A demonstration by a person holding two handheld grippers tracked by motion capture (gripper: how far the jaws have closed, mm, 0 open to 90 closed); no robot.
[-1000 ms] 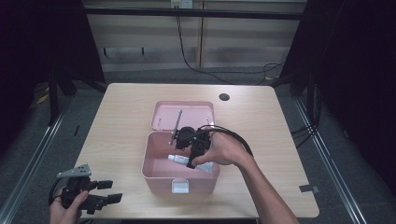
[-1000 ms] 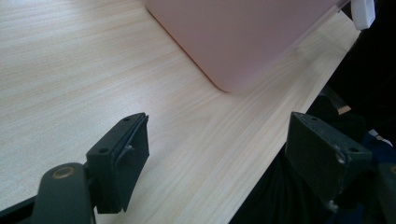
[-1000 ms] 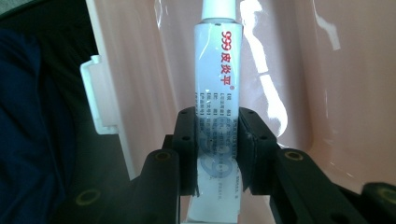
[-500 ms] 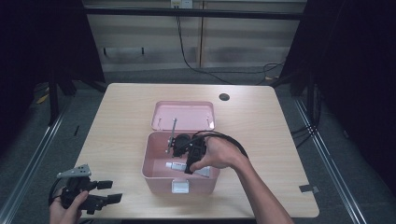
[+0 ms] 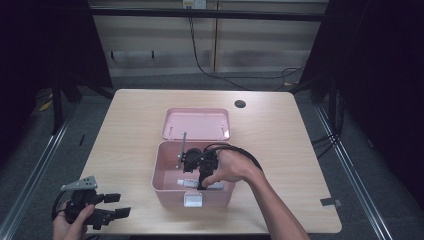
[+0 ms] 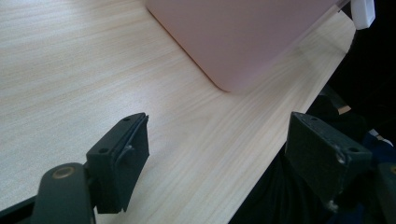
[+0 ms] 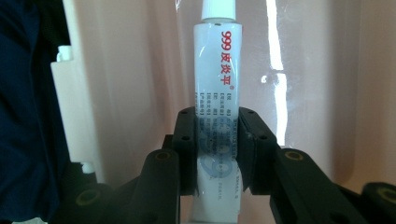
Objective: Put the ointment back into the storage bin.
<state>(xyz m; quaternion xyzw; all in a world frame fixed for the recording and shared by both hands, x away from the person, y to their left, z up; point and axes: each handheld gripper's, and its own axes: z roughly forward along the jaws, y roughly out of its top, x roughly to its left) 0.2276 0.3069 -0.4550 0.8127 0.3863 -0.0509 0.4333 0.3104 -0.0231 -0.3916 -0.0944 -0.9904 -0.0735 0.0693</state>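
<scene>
Tube of ointment, white with red lettering and a white cap, clamped between the closed jaws of the right gripper and lying low inside the pink box, near its front wall in the high view.

Counter: light wood top with a round dark cable hole near its far edge.

Pink box: rounded plastic case standing open at the middle of the counter, its lid laid back flat on the far side, a white latch on the front wall. A thin grey rod rises across the hinge edge.

Right gripper, high view: black, reaching down into the box, held by the person's right hand; a black cable loops behind it.

Left gripper: black with a grey three-cornered plate, resting at the near left corner of the counter, well apart from the box; jaws wide open with nothing between them, bare wood seen between the pads.
</scene>
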